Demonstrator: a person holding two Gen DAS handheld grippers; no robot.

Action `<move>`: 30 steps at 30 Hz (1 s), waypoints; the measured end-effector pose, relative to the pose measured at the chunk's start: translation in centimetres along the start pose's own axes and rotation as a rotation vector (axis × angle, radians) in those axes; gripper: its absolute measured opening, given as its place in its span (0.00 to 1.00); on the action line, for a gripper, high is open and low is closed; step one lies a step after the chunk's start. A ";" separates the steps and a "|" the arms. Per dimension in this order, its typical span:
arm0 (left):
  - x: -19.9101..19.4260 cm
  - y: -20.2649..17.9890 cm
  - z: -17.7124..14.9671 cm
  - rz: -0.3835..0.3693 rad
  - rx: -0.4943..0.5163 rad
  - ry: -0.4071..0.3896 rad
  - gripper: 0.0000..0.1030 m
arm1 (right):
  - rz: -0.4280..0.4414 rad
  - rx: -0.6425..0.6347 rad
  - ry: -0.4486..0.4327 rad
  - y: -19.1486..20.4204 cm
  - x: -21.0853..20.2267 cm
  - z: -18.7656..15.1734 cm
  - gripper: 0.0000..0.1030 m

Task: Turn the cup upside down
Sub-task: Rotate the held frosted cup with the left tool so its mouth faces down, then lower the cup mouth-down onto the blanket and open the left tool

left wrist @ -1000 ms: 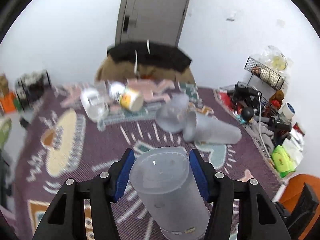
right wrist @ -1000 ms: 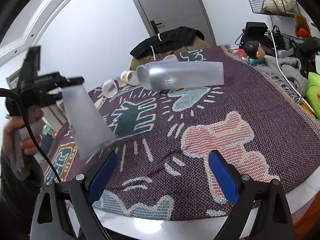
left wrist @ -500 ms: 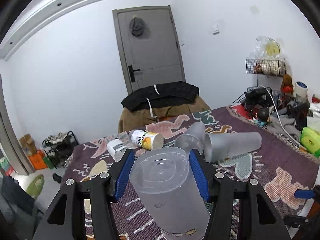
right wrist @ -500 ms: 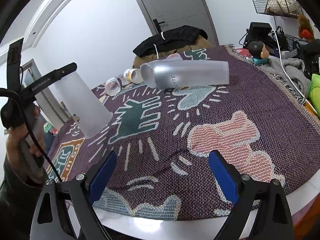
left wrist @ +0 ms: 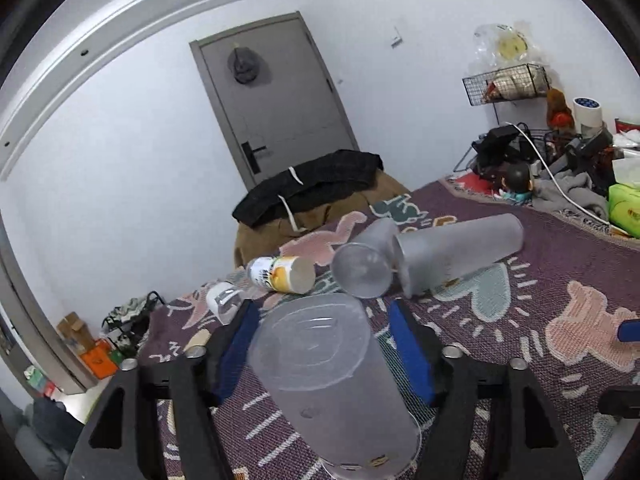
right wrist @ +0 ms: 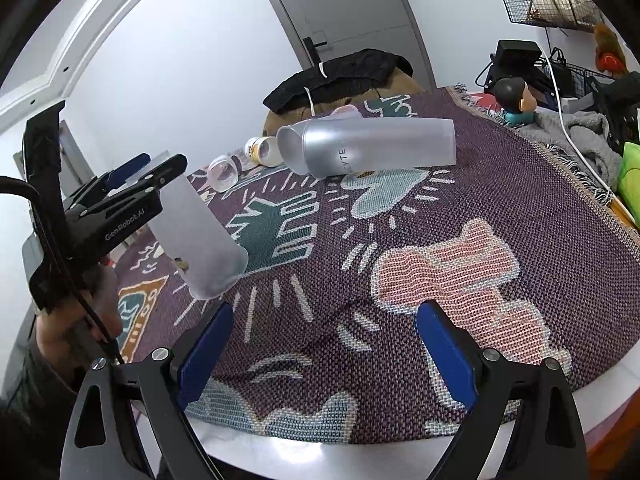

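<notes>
The tall frosted translucent plastic cup (right wrist: 200, 236) hangs in the air over the near-left part of the purple woven patterned blanket (right wrist: 500, 208), pinched by its closed base between the blue pads of the left gripper (left wrist: 324, 344). In the right wrist view its open mouth points down and toward the blanket, tilted rather than square to it; in the left wrist view the flat base faces the camera.

By my reading the turn-over is nearly made and the step in hand is the set-down — the rim is close to the cloth, though whether it touches I cannot tell. The next move calls for levelling the rim so it meets the blanket all round, lowering it, then letting the fingers part without tipping it on the soft weave.

The right gripper (right wrist: 324, 344) holds nothing: its jaws stand wide apart over the blanket's near edge.

Counted: 3 frosted cups in all — 1 held and 2 lying on their sides (right wrist: 376, 148) further back, touching each other. Beside them lie 1 small bottle with a yellow-and-white label (left wrist: 280, 274) and 1 small clear container (left wrist: 224, 304).
</notes>
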State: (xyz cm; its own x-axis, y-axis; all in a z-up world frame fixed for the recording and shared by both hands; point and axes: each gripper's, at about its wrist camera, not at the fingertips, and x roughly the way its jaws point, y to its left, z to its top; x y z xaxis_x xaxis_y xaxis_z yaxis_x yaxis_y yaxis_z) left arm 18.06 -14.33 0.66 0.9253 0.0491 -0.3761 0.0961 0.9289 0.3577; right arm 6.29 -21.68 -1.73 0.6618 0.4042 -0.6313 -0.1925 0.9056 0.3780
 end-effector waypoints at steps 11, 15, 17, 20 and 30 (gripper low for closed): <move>-2.4 1.4 0.3 -0.034 -0.038 -0.007 0.98 | -0.005 -0.010 0.004 0.8 0.1 0.3 0.91; -3.8 3.0 0.3 -0.055 -0.100 -0.014 1.00 | -0.009 -0.021 0.002 1.3 -0.1 0.4 0.91; -4.6 3.9 0.2 -0.066 -0.130 -0.023 1.00 | -0.003 -0.025 0.001 1.6 -0.3 0.5 0.91; -5.9 5.4 0.0 -0.062 -0.175 -0.036 1.00 | 0.012 -0.037 -0.016 2.3 -0.9 0.8 0.91; -9.7 8.6 -1.4 -0.039 -0.248 -0.076 1.00 | 0.013 -0.110 -0.089 5.6 -3.0 1.7 0.91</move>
State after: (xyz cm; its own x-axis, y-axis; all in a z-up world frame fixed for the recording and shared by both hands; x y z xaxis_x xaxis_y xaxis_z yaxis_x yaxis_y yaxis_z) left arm 9.44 -6.29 6.22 0.9485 -0.0078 -0.3166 0.0484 0.9915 0.1205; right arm 4.46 -18.03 3.41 0.7194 0.4075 -0.5625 -0.2766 0.9109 0.3061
